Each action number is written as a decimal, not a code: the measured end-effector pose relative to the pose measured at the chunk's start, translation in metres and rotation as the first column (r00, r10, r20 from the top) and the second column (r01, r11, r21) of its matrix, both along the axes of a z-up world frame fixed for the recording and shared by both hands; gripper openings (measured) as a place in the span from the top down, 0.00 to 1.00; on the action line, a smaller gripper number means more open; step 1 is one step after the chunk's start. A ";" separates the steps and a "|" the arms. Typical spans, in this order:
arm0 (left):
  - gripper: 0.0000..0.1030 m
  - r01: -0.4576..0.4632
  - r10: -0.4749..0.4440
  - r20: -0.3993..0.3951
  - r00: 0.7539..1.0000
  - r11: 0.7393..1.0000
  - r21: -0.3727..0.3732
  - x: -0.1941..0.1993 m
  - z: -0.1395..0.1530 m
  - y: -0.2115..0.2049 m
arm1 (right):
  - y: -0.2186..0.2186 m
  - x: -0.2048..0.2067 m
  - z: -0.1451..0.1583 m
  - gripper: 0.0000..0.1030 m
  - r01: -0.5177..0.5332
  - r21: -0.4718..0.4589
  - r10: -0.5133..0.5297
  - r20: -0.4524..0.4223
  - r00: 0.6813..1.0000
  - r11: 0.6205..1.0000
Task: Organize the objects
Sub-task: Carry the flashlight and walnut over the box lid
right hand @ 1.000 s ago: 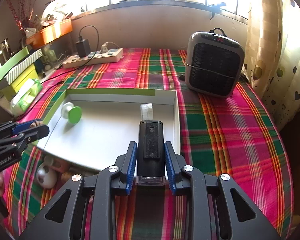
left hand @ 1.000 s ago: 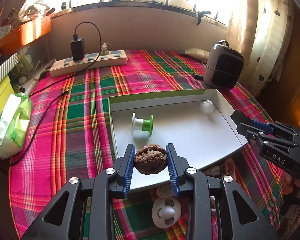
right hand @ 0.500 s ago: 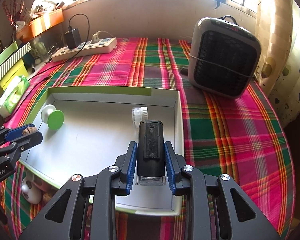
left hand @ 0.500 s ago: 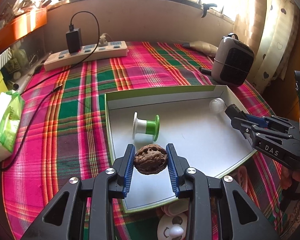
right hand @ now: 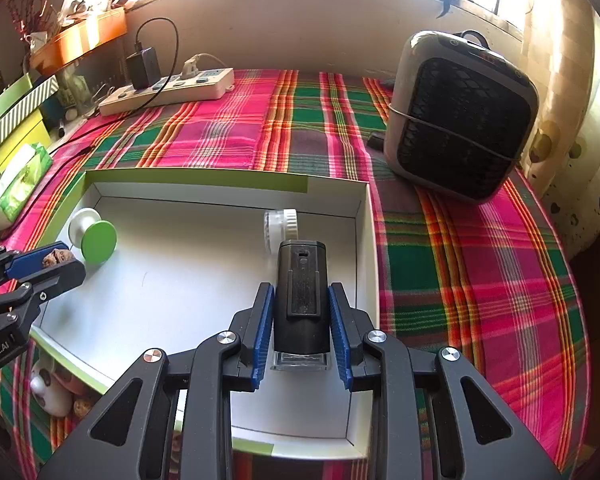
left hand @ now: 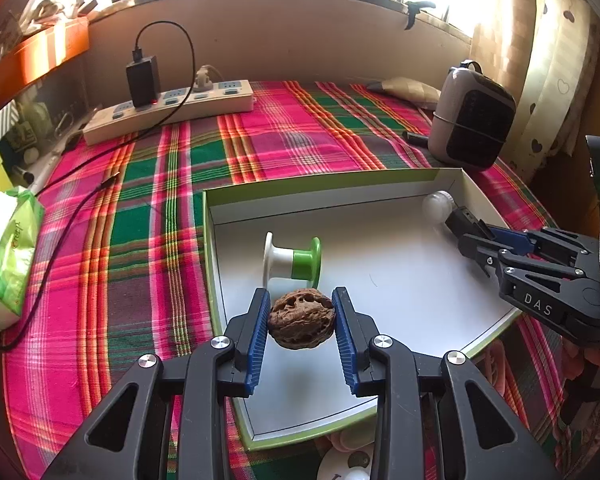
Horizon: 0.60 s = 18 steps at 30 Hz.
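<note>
My left gripper (left hand: 301,322) is shut on a brown walnut (left hand: 301,323), held over the near left part of a shallow white box with a green rim (left hand: 323,185). My right gripper (right hand: 301,322) is shut on a small black device with a clear end (right hand: 301,300), held above the box's right side (right hand: 363,240). Inside the box lie a white and green spool (left hand: 292,259) and a small clear jar with a white cap (right hand: 280,225). Each gripper shows in the other's view: the right gripper (left hand: 475,236), the left gripper (right hand: 56,258).
A plaid cloth (right hand: 479,260) covers the table. A grey heater (right hand: 459,120) stands at the back right, a power strip (left hand: 168,110) with a charger at the back left, a tissue pack (left hand: 8,248) at the left edge. Small figurines (right hand: 52,392) lie at the box's near edge.
Both grippers have come forward and a little lower over the box, each with its object still held. The box now fills more of both views.
</note>
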<state>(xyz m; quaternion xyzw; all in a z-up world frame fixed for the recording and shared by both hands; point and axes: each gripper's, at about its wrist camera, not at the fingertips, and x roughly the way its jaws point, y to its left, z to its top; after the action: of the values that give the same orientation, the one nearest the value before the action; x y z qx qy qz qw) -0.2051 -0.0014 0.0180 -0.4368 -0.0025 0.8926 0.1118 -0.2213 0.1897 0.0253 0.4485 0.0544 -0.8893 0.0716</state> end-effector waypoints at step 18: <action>0.71 0.012 -0.014 -0.020 1.000 0.997 -0.074 -0.002 -0.006 0.012 | -0.010 0.002 -0.004 0.72 -0.008 0.055 0.010 -0.040 0.999 0.998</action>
<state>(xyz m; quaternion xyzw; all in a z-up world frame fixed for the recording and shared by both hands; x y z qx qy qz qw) -0.2075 0.0111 0.0121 -0.4315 0.0344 0.8957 0.1014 -0.2196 0.1801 0.0213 0.4321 0.0821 -0.8959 0.0624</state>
